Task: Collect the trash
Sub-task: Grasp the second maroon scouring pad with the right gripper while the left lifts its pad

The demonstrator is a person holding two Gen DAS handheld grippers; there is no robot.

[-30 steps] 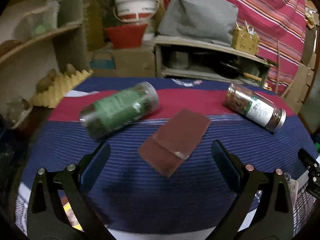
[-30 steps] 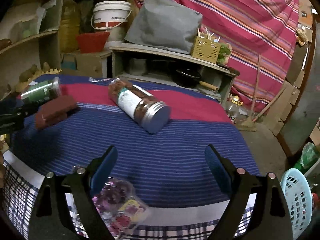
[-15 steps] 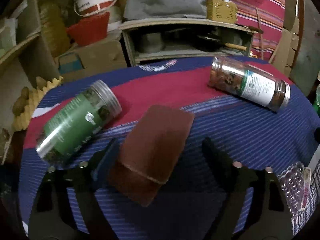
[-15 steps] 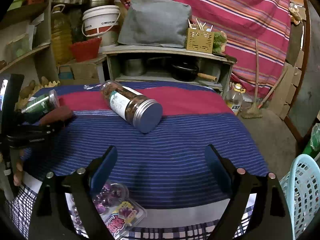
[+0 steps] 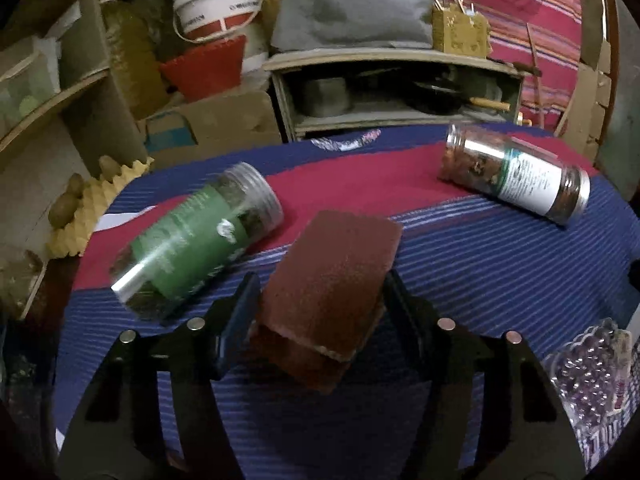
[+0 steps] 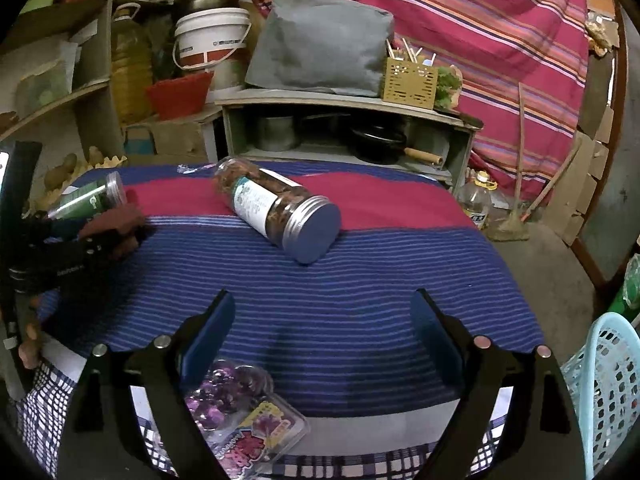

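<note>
Now the left gripper [image 5: 320,300] has just been closing, its fingers [image 5: 240,312] clamping the maroon scouring pad [image 5: 332,280] beside the green-labelled jar [image 5: 196,240]. Right gripper [image 6: 320,328] hangs released over the striped tabletop [image 6: 360,300].

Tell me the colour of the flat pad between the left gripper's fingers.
Dark reddish-brown, maroon; the pad shows best in the left wrist view, between the left gripper.

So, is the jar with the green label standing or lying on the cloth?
Lying. The green-label jar rests on its side on the striped cloth, its lid end pointing away from the camera, beside the brown pad.
</note>
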